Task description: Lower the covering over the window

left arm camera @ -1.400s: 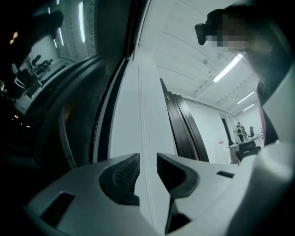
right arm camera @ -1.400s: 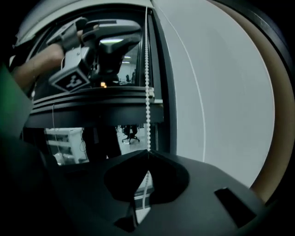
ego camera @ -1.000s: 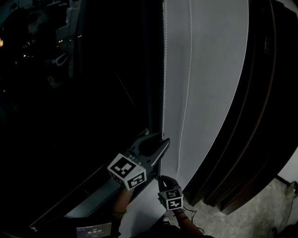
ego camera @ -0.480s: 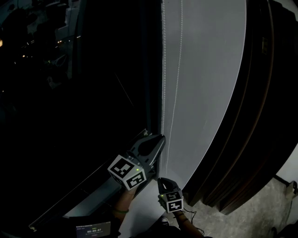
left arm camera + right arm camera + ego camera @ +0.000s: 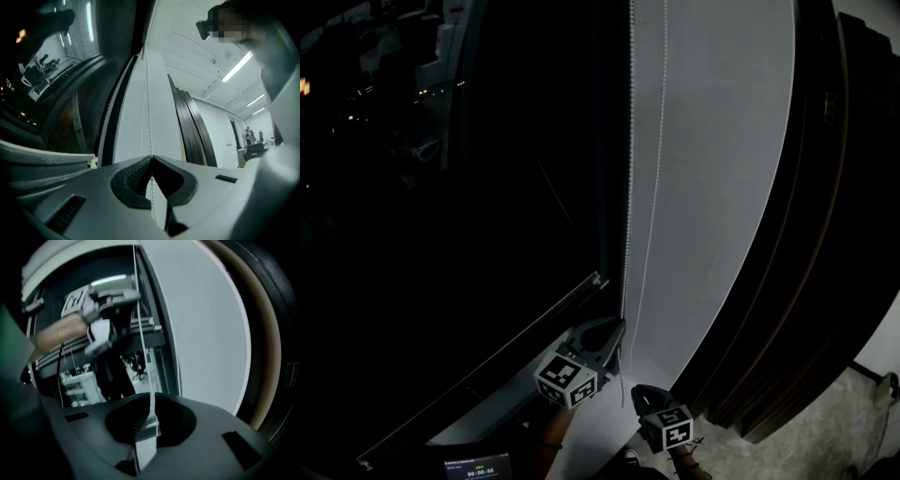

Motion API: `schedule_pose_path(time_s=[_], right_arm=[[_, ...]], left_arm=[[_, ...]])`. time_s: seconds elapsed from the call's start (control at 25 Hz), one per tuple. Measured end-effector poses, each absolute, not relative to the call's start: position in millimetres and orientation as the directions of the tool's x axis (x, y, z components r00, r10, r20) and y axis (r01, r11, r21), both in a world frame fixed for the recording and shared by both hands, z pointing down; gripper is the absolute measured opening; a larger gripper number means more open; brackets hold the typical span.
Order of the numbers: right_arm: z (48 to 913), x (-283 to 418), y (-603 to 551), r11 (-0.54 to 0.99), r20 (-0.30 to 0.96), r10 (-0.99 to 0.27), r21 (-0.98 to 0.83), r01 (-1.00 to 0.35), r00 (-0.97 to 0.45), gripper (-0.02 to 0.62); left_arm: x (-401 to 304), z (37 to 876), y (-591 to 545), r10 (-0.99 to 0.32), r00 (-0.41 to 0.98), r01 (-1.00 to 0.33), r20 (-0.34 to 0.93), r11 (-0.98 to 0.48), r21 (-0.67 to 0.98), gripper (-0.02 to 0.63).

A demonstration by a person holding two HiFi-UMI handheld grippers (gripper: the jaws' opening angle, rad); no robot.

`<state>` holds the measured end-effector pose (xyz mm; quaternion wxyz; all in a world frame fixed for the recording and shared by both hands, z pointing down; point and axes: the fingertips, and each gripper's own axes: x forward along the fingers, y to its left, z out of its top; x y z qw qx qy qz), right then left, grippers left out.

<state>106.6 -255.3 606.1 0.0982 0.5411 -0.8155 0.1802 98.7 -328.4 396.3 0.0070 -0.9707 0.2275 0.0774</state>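
By window [image 5: 487, 234], left gripper [image 5: 621, 325] pinches bead chain [image 5: 629, 141]; top cropped.

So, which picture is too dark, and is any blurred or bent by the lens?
Head view: very dark, window glass almost black, only the white panel lit; straight edges bow. Left gripper view: bright, bead chain sharp. Right gripper view: soft, strongly curved at the rim.

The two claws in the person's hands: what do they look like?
The left claw is pale grey, the right claw darker grey. Each has two curved jaws with ribbed dark pads and carries a white cube printed with black square markers.
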Motion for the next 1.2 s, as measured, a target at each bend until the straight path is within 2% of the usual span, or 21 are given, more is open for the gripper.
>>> schedule_pose_path(time_s=[0.12, 0.28, 0.44, 0.52, 0.64, 1.08, 1.16, 1.2], right_arm=[[534, 121, -269, 0.372, 0.199, -0.889, -0.213, -0.903, -0.413, 0.025], [425, 126, -282, 0.445, 0.037, -0.892, -0.092, -0.891, -0.45, 0.025], [312, 110, -278, 0.55, -0.117, -0.833, -0.057, -0.833, -0.541, 0.09], [269, 104, -283, 0.568, -0.169, -0.813, -0.017, -0.823, -0.558, 0.101], [229, 101, -300, 0.55, -0.207, -0.808, 0.071, -0.832, -0.551, 0.101], [168, 85, -338, 0.516, -0.261, -0.799, 0.162, -0.841, -0.541, 0.099], [167, 84, -335, 0.508, -0.273, -0.801, 0.163, -0.846, -0.533, 0.03], [166, 84, -333, 0.515, -0.289, -0.796, 0.139, -0.846, -0.532, 0.021]], left_arm=[[101, 443, -331, -0.453, 0.891, -0.452, -0.035, -0.892, 0.031, 0.008], [98, 515, -324, -0.453, 0.885, -0.463, 0.108, -0.879, 0.109, 0.008], [95, 539, -312, -0.463, 0.881, -0.474, 0.101, -0.867, 0.155, 0.005], [98, 538, -308, -0.459, 0.884, -0.468, 0.089, -0.87, 0.154, 0.005], [103, 538, -305, -0.452, 0.888, -0.46, 0.084, -0.874, 0.157, 0.004], [95, 544, -296, -0.459, 0.885, -0.466, 0.084, -0.865, 0.184, 0.003], [94, 544, -295, -0.46, 0.884, -0.467, 0.079, -0.863, 0.193, 0.003], [95, 544, -294, -0.457, 0.886, -0.464, 0.08, -0.864, 0.194, 0.003]])
